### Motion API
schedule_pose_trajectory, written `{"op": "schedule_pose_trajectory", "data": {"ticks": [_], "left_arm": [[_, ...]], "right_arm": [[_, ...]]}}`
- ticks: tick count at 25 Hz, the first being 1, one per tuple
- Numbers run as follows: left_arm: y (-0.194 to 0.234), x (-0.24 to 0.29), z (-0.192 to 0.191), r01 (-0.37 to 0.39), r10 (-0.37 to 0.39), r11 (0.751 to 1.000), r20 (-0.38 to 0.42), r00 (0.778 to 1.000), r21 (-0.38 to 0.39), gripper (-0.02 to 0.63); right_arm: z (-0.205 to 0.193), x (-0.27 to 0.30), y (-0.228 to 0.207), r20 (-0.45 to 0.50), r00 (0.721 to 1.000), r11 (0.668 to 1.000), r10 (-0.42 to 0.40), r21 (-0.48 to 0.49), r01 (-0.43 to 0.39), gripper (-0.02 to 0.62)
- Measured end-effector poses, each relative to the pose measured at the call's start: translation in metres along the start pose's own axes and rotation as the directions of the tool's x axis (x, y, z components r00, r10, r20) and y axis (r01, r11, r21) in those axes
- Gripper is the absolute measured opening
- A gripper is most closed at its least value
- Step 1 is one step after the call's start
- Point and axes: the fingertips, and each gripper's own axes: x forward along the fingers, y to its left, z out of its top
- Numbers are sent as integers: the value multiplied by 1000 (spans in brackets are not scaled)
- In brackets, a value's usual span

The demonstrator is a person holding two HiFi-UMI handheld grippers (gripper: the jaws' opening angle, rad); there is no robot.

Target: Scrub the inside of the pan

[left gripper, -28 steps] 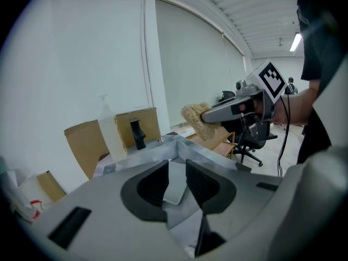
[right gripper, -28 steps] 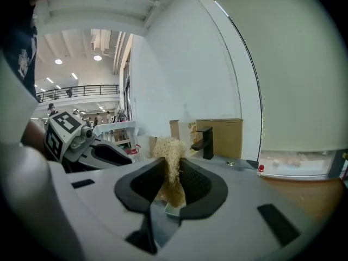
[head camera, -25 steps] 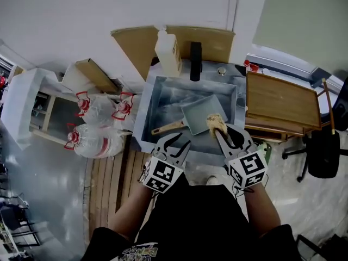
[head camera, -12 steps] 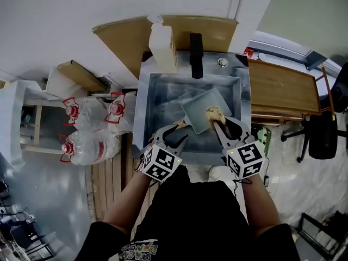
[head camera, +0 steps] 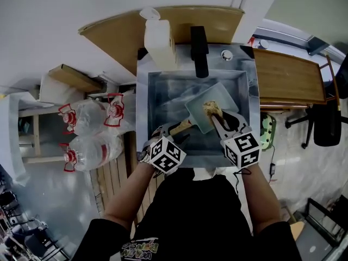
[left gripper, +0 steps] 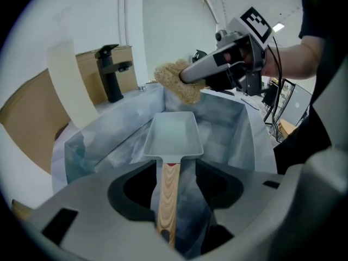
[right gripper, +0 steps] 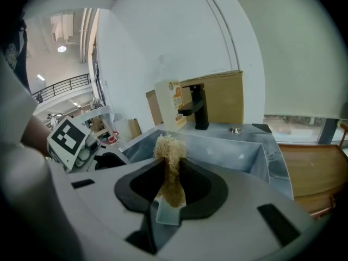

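Straddling the wooden handle (left gripper: 169, 196) of the pan (head camera: 198, 114), our left gripper (left gripper: 173, 170) hangs in the sink (head camera: 142, 107), jaws apart after just opening, not pressing it. Our right gripper (right gripper: 173, 170) clamps a scrubber (right gripper: 169, 151) above the pan's far end.

Head view steeply down over the sink (head camera: 142, 113); both gripper views close, low over its pan (head camera: 200, 117).
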Motion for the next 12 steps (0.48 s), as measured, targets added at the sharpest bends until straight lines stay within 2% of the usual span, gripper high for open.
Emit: {"op": "schedule_pose_trajectory", "data": {"ticks": [12], "left_arm": [[9,38,-22,114,-116,993,-82,990,-29,224]], "right_arm": [[-29,49,-4,-107,994,999,-9,37,13,94]]}}
